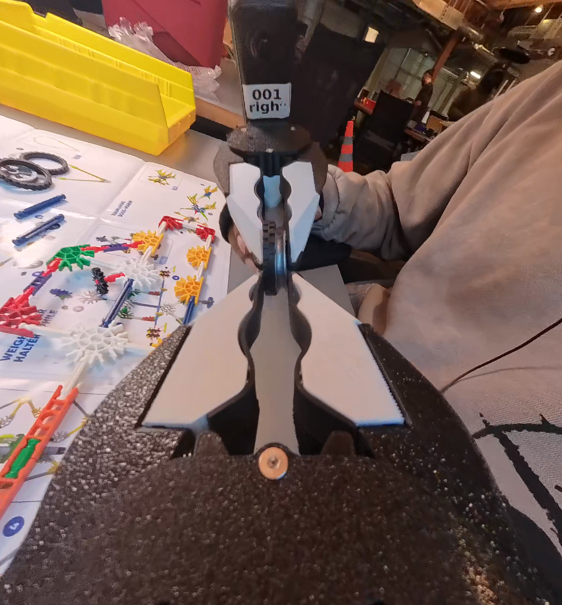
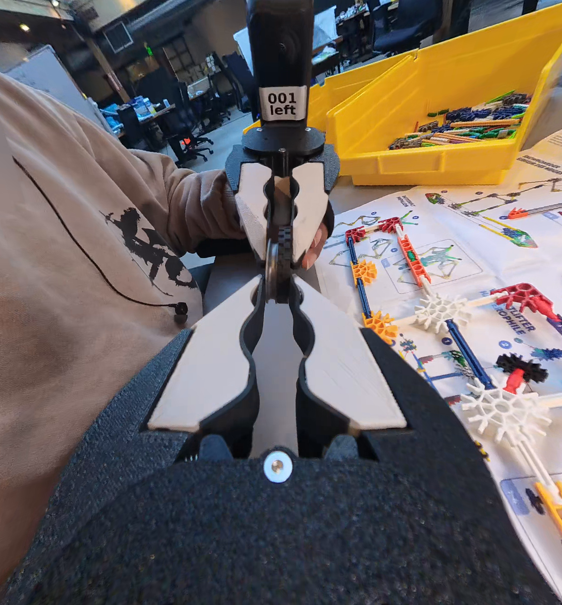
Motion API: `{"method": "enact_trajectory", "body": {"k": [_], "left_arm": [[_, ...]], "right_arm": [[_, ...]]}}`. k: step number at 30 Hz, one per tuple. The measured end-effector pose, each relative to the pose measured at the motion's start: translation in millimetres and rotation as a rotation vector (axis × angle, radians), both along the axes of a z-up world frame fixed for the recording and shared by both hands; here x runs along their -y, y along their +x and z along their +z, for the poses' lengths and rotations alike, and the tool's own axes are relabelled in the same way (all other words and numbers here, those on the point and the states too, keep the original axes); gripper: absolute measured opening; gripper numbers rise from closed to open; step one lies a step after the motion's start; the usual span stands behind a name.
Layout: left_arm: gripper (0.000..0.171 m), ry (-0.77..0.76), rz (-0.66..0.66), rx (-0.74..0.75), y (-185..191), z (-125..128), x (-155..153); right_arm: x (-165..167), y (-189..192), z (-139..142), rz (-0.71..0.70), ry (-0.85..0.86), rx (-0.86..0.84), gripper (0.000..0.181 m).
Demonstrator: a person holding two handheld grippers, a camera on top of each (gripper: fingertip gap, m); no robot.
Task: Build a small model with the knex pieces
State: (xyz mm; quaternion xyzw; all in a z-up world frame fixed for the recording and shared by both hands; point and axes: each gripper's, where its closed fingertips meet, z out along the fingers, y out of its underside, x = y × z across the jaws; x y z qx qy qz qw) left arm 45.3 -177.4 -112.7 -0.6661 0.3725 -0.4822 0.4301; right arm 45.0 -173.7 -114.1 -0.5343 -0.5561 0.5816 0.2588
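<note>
Above the near table edge, the left gripper (image 1: 274, 278) and right gripper (image 2: 278, 284) meet tip to tip, both clamped on one small wheel (image 1: 274, 258): a black toothed tyre beside a grey hub (image 2: 271, 262). Which claw grips which part cannot be told. Each wrist view shows the opposing gripper straight ahead, held by a hand (image 2: 315, 245) emerging from a beige sleeve (image 1: 469, 163). On the table lies an instruction sheet (image 1: 125, 183) carrying a partly built rod-and-connector frame (image 1: 135, 262), with white snowflake connectors (image 2: 505, 409), two loose tyres (image 1: 27, 168) and two blue rods (image 1: 39, 206). At the far side stands a yellow bin (image 2: 413, 160) holding mixed rods and connectors.
</note>
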Motion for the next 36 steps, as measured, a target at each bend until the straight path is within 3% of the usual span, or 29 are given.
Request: {"method": "enact_trajectory", "body": {"k": [8,12,19,24,30,36], "left_arm": [[0.011,0.068,0.179,-0.053,-12.9,-0.2,-24.6],[0.010,0.036,0.186,-0.017,-11.3,3.4,-25.6],[0.009,-0.181,0.117,0.042,-0.2,-11.0,-21.4],[0.010,-0.184,0.090,0.062,-0.1,-11.7,-22.5],[0.011,-0.034,0.177,-0.042,-11.0,-14.1,-29.7],[0.006,-0.147,0.147,-0.090,-9.1,-30.6,-26.5]], "right_arm": [[-23.8,-11.5,2.6,-0.102,-0.144,-0.032,0.012],[-26.2,-10.7,11.4,-0.116,-0.144,-0.097,0.012],[-32.3,-14.2,10.7,-0.181,-0.087,-0.109,0.012],[-35.7,-15.1,9.3,-0.198,-0.102,-0.106,0.012],[-43.3,-11.9,6.0,-0.201,-0.204,-0.079,0.012],[-43.5,-12.0,-12.1,-0.211,-0.274,0.044,0.012]]}}
